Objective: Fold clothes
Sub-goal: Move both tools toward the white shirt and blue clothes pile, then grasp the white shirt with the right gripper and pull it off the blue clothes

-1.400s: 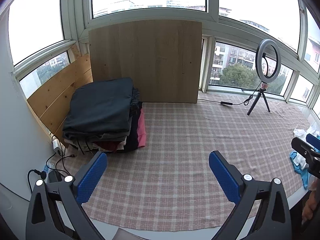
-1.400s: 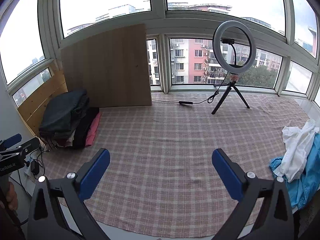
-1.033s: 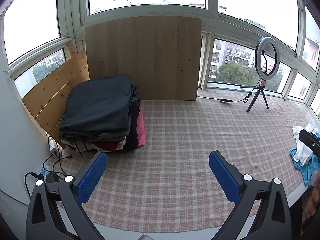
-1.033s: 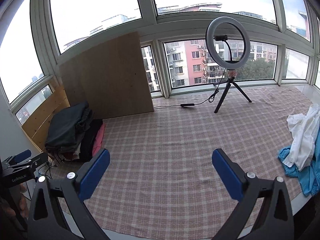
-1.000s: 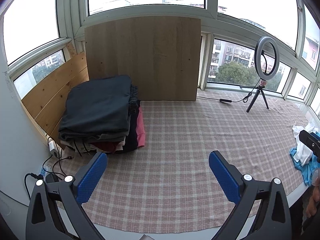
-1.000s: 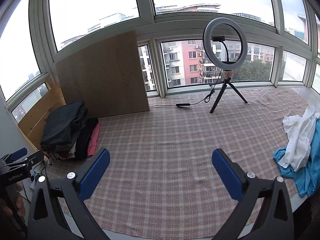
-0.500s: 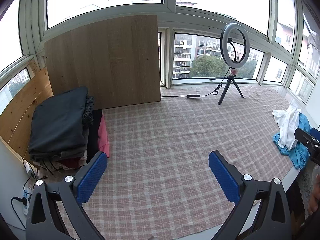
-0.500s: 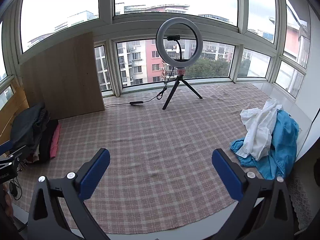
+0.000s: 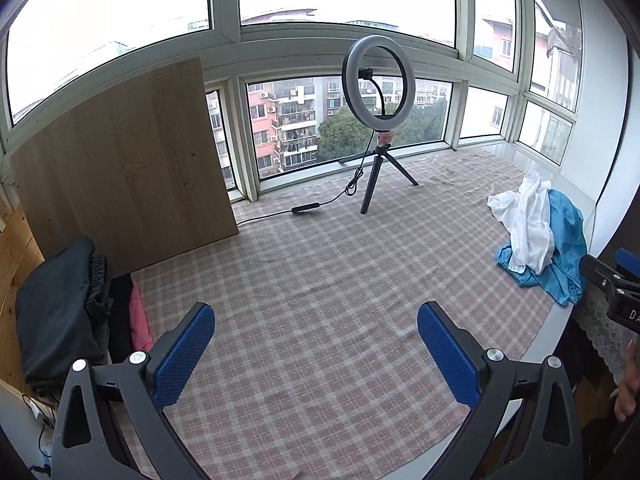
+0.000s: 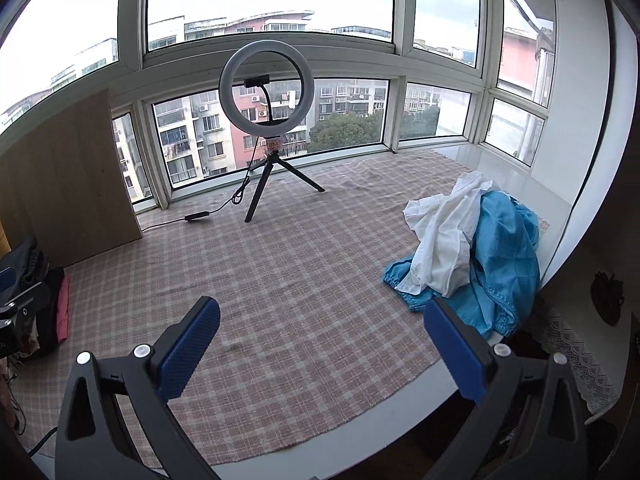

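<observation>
Both grippers hover over the front of a wide window-bay worktop [image 9: 568, 312] covered w/ a pink-and-white checked cloth [image 9: 320, 280]. Left gripper [image 9: 316, 344]: blue-padded fingers spread wide apart, nothing btwn them, only checked cloth below. Right gripper [image 10: 320, 344]: same, fingers wide apart, holding nothing; its right finger's tip overlaps the near edge of the clothes pile in the right wrist view, but whether it touches can't be told.

Unfolded clothes lie in a heap at the right end of the worktop, near the white wall: a crumpled white garment [image 10: 444, 236] draped over a rumpled blue garment w/ elastic cuffs [image 10: 504, 264]. In the left wrist view the same white garment [image 9: 528, 224] sits on the blue one [image 9: 560, 248], well apart from the left gripper.

At the left end, a stack of folded clothes [image 9: 60, 312]: dark grey piece on top, black and pink layers beside/below it, pushed up against a light wooden board [image 9: 128, 176] that leans upright against the window frames. Only the stack's edge shows in the right wrist view.

At the back centre stands a white ring light on a small black tripod [image 10: 266, 128], its cable w/ an inline switch trailing left over the cloth. Middle of the cloth is bare btwn stack and heap. The right gripper's tip [image 9: 612, 284] shows at the right edge of the left wrist view, w/ part of a hand [image 9: 628, 384] below it.
</observation>
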Motion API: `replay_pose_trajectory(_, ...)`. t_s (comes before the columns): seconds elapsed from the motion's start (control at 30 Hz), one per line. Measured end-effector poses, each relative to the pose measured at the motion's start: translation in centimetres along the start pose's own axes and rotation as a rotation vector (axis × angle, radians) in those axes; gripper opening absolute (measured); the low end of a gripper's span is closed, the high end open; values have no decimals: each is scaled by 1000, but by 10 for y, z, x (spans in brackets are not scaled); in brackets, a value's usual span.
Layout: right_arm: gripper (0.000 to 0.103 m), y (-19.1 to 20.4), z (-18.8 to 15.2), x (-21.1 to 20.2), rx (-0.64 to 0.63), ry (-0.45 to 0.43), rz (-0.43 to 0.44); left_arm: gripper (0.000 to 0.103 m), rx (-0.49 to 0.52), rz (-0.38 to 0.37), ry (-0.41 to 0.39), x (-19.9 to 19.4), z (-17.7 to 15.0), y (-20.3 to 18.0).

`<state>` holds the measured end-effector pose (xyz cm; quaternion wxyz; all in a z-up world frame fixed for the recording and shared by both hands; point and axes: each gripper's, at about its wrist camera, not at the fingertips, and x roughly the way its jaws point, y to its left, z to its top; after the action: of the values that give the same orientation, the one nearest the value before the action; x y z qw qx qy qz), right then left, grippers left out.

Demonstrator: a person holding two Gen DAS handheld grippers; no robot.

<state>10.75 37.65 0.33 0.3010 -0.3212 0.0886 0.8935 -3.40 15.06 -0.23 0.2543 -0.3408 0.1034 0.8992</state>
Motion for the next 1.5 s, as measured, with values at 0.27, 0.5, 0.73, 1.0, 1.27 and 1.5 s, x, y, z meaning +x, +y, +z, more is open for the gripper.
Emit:
replay_pose_trajectory(0.27, 103, -34, 4, 8, 21, -8, -57, 102, 44, -49, -3, 16, 17, -30)
replay_pose_trajectory(0.5, 103, -65, 18, 28, 29, -5, -43, 102, 47, -50, 11, 31, 30, -56)
replay_pose_trajectory(0.73, 103, -96, 37, 63, 24, 4, -7, 102, 50, -14, 21, 46, 49, -88)
replay_pose_trajectory(1.0, 103, -151, 58, 109, 26, 3, 36, 102, 16, 20, 46, 72, 73, -109)
replay_pose_trajectory(1.27, 103, -305, 98, 178, 152, 35, -33, 102, -42, 83, 78, 99, 97, -116)
replay_pose_trajectory(1.5, 103, -361, 133, 269, 146, 138, -68, 102, -58, 120, 113, 123, 104, -128)
